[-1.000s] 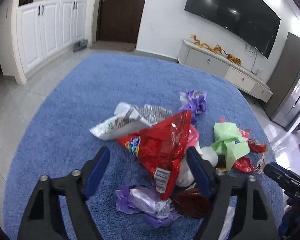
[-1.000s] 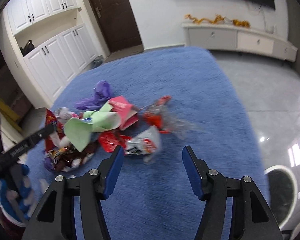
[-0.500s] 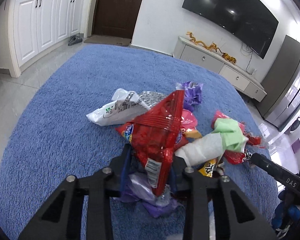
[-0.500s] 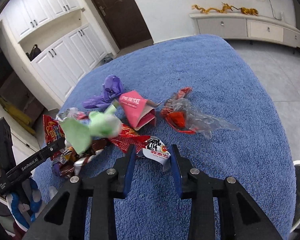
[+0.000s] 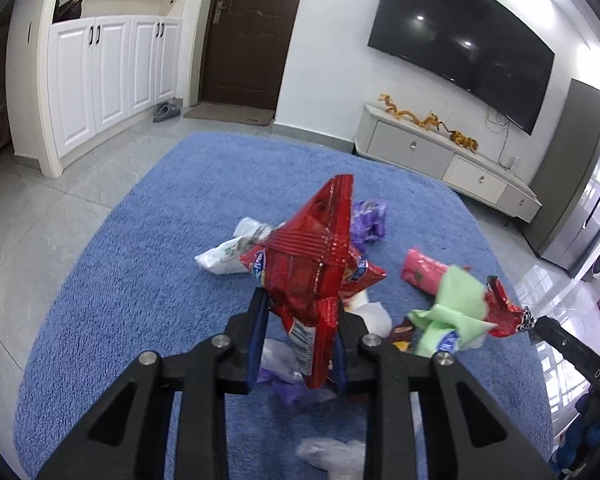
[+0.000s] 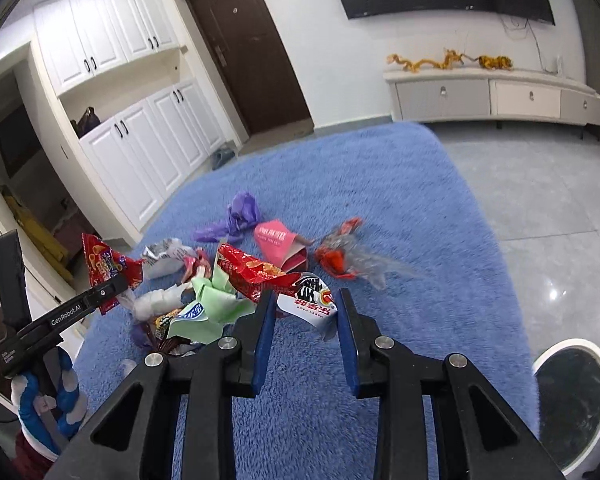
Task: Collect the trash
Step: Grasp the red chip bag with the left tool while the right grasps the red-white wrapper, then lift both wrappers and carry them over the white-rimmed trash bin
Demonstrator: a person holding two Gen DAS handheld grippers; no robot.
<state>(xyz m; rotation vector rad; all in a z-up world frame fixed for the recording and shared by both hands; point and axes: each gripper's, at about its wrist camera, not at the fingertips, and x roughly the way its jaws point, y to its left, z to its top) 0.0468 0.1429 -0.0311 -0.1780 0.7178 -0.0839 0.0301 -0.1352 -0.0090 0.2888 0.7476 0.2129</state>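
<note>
My left gripper (image 5: 300, 320) is pinching a red snack bag (image 5: 316, 264), its jaws still closing, and the bag hangs clear of the blue rug (image 5: 140, 280). A red and white wrapper (image 6: 310, 296) sits between the closing jaws of my right gripper (image 6: 305, 304), which holds it by its white end. A crumpled green wrapper (image 6: 208, 300) hangs against it. Left on the rug are a purple wrapper (image 6: 240, 216), a pink packet (image 6: 278, 240), a clear and red wrapper (image 6: 340, 258) and a white bag (image 5: 224, 254). More scraps (image 5: 280, 364) lie under the left gripper.
A round dark bin with a white rim (image 6: 572, 396) stands on the tiles at the right edge of the rug. A low TV cabinet (image 5: 440, 152) lines the far wall and white cupboards (image 5: 112, 80) the left. A gloved hand (image 6: 40, 400) holds the left gripper.
Both grippers went from wide open to closed on wrappers. Each then rose, lifting the red snack bag and the red and white wrapper off the rug.
</note>
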